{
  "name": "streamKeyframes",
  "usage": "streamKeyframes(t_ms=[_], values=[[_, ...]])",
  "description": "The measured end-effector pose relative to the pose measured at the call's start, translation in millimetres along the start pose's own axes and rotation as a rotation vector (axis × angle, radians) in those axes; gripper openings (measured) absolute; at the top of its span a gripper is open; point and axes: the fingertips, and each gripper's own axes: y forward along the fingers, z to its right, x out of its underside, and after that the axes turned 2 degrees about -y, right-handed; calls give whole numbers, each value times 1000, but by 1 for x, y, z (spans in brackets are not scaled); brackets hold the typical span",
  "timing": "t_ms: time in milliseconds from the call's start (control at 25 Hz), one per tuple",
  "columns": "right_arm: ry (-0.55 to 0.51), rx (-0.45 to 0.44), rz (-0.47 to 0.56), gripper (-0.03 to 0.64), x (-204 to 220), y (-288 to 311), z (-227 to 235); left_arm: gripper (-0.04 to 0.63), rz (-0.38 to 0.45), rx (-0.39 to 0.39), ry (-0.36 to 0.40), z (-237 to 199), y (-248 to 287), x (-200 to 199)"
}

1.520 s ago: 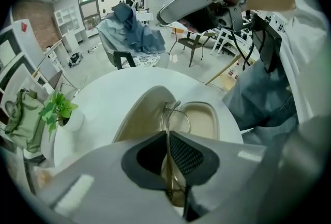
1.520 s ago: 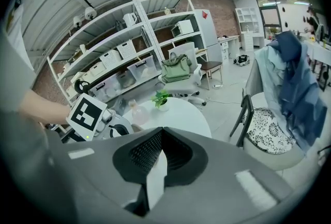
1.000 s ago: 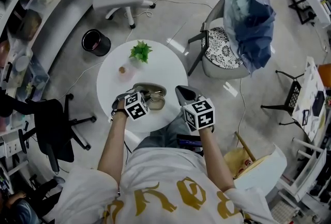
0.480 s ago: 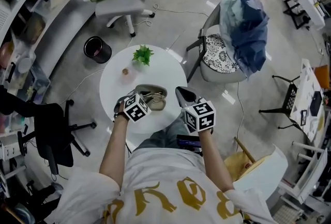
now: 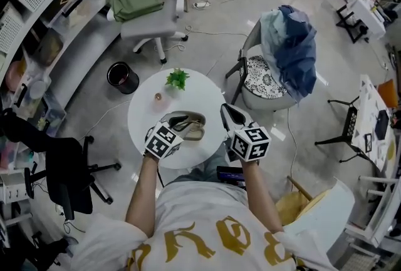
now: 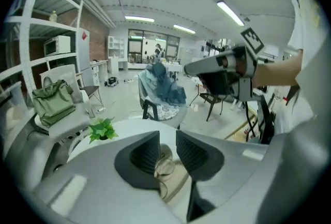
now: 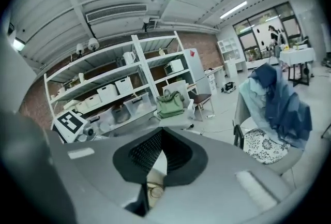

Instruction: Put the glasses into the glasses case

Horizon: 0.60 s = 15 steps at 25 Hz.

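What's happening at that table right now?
A person works two grippers at the round white table. The glasses lie in the open glasses case. The left gripper hovers right over them, jaws slightly apart. The right gripper is off to the case's right, jaws together and empty.

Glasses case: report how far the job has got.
Done: the case lies open on the table, and the glasses appear to rest on its beige lining. In hand: nothing clearly; the left gripper has its jaws apart over the glasses, the right gripper is shut and empty at the table's edge. Left: check the glasses sit fully inside, then close the lid.
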Motion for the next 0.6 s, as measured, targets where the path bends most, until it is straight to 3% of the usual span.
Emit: streamKeyframes(t_ms=[120,240,440,480,600], values=[[-8,24,36,23,-10,-6,-4,98,164,5,-97,3,-16,-33],[-6,17,43,24,-11,-10,-16,70,275,-13,-124,6,-32,-56],[283,-134,156,23,-24,-17,-30,2,381,-80,-182,-3,-51,-73],[289,-138,167,23,-27,-18,-30,2,392,-82,-198,-5,-53,-74],[174,-74,129,23,-26,-18,-26,0,406,-111,-199,-10,-58,-75]])
